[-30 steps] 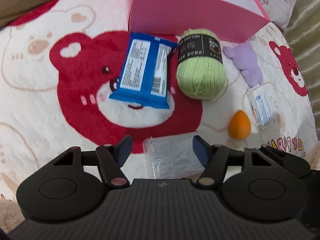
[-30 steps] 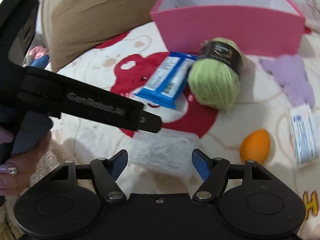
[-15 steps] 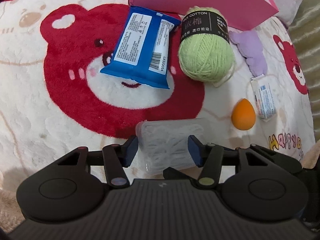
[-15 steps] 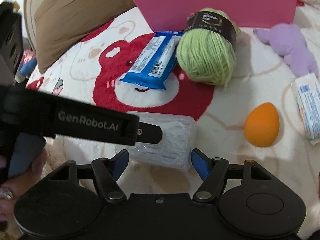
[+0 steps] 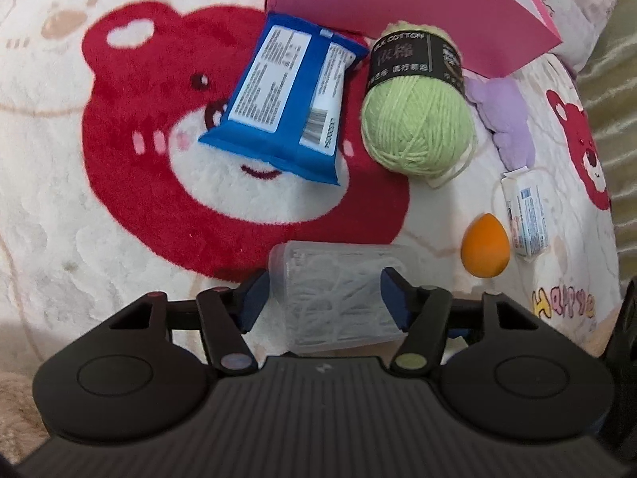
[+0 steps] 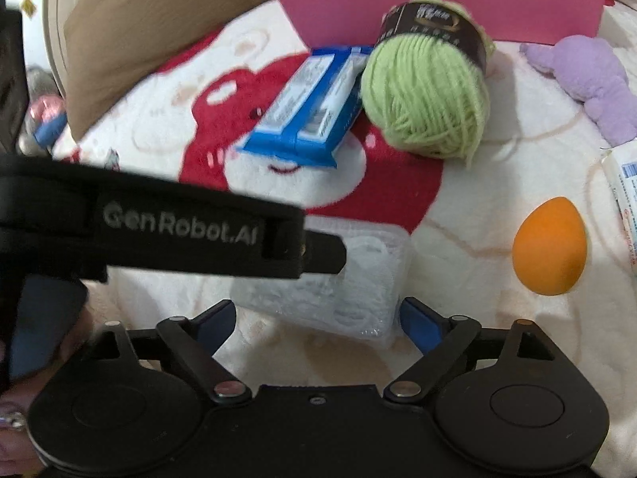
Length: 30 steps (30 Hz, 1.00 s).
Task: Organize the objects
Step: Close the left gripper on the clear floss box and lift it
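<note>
Left wrist view: left claw (image 5: pixel 324 296) pitched steeply down over a plush bear-print blanket (image 5: pixel 79 199). Jaws have just been opening, now about half apart, with the clear plastic box (image 5: pixel 338 298) of white bits between them. The left pad sits right at the box's edge, the right pad just beside its other side; no firm squeeze visible. Beyond the box: blue packet (image 5: pixel 286 103) label-up, green yarn ball (image 5: pixel 418 119) with a dark band, both just in front of the pink box (image 5: pixel 398 12). Right of the yarn: purple plush (image 5: pixel 505 119), white sachet (image 5: pixel 525 215), orange sponge (image 5: pixel 485 249). This view alone shows the "HAPPY" lettering on the blanket and the small red bear print at right.

Right wrist view: right claw (image 6: pixel 316 322) also angled down at the same clear plastic box (image 6: pixel 330 279), jaws have just been opening and stand wide, pads clear of the box on both sides. The left claw's black arm (image 6: pixel 179 235), lettered "GenRobot.AI", crosses from the left and overlaps the box's near-left part. Only here: a brown pillow (image 6: pixel 139 20) at top left, and the person's hand (image 6: pixel 24 398) on the left claw's handle at lower left. Orange sponge (image 6: pixel 547 247) lies well right of the box.
</note>
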{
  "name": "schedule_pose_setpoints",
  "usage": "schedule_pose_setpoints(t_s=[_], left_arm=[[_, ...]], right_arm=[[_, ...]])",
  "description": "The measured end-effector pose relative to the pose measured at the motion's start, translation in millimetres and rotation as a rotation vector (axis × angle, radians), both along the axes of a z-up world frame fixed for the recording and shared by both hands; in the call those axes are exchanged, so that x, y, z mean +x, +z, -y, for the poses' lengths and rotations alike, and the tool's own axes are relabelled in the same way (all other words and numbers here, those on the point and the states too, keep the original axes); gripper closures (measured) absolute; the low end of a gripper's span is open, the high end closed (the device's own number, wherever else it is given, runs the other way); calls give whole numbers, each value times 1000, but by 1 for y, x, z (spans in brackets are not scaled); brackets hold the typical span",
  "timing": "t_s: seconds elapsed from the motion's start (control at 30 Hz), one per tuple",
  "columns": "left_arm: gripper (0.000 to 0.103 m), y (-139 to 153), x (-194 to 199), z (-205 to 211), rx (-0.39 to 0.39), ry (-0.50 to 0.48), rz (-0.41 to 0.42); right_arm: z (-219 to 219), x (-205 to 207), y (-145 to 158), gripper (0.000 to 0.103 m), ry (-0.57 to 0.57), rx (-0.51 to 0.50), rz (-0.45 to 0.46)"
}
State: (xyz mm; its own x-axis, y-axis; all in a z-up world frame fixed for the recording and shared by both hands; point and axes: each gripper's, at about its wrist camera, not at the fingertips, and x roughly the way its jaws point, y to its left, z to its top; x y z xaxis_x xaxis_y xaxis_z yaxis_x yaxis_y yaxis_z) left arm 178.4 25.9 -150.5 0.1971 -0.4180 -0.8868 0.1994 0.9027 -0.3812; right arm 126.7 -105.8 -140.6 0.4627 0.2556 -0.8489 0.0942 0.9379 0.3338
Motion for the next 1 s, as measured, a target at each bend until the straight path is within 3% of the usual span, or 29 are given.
schedule_pose_setpoints(t_s=[0.17,0.27,0.43,0.63,1.0], left_arm=[[42,1,-5,2,0,-9,26],[43,6,-9,4,14,-19,63],[44,8,-12,5,23,-21,94],[47,20,-24,4,27,-36,172],[56,60,-34,-2,-19,-69,291]], right_arm=[[-1,-1,1,12,-3,-13,2],[-3,-4,3,22,12,-60,12],[0,-7,7,26,11,-65,27],[-6,-10,12,27,23,-110,49],[-9,-21,41,27,48,-215,181]])
